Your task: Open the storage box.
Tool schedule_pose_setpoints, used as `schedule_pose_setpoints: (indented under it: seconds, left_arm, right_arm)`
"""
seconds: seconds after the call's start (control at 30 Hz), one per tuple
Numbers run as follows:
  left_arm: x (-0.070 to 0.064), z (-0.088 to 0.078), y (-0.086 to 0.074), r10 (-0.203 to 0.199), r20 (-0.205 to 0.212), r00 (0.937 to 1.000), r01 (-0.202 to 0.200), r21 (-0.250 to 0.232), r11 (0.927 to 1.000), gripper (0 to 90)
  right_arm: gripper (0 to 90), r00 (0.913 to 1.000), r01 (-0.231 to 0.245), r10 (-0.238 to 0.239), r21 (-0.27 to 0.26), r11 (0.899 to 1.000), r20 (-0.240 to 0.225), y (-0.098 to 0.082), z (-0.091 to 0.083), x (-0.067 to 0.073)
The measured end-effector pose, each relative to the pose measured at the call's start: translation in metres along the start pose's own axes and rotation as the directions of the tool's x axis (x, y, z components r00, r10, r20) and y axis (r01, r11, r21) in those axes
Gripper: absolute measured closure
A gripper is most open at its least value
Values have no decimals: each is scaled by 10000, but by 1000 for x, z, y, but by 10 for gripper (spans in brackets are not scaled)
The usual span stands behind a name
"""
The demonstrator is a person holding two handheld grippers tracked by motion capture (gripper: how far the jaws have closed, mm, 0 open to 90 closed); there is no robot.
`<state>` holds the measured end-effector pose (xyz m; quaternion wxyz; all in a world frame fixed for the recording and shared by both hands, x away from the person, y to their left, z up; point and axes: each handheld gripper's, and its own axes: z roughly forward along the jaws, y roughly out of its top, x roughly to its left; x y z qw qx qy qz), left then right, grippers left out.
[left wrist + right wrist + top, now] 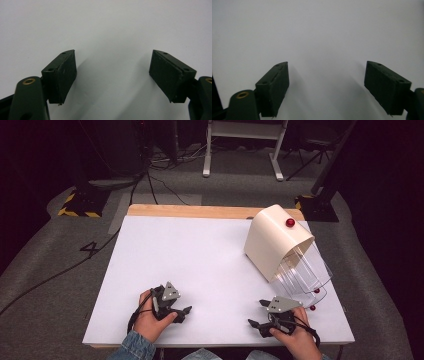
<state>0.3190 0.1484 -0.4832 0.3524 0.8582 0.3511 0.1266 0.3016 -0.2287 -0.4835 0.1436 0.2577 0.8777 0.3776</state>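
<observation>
My left gripper (180, 306) rests low over the white table top (200, 255) near its front edge, left of centre, held in a hand with a denim cuff. In the left gripper view its jaws (113, 52) stand wide apart with bare white surface between them. My right gripper (256, 313) sits near the front edge at the right, its jaws pointing left. The right gripper view has its jaws (327, 63) open too, with nothing between the pads.
A cream box-like housing (270, 240) with a red knob (290, 222) and a clear curved cover (302, 270) stands at the table's right. Two small red balls (312, 308) lie by its base, close to my right hand. Cables and stand feet lie on the floor behind.
</observation>
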Motion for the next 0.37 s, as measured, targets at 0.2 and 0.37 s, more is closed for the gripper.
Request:
schedule_pose_setpoints:
  seconds: [0.2, 0.37]
  left_arm:
    - [0, 0, 0, 28, -5, 10000, -28, 11, 10000, 222]
    - [0, 0, 0, -6, 9, 10000, 6, 0, 10000, 219]
  right_arm:
    - [151, 9992, -369, 371, 127, 9992, -172, 0, 2, -5]
    - [150, 9991, -390, 392, 125, 9992, -182, 0, 2, -5]
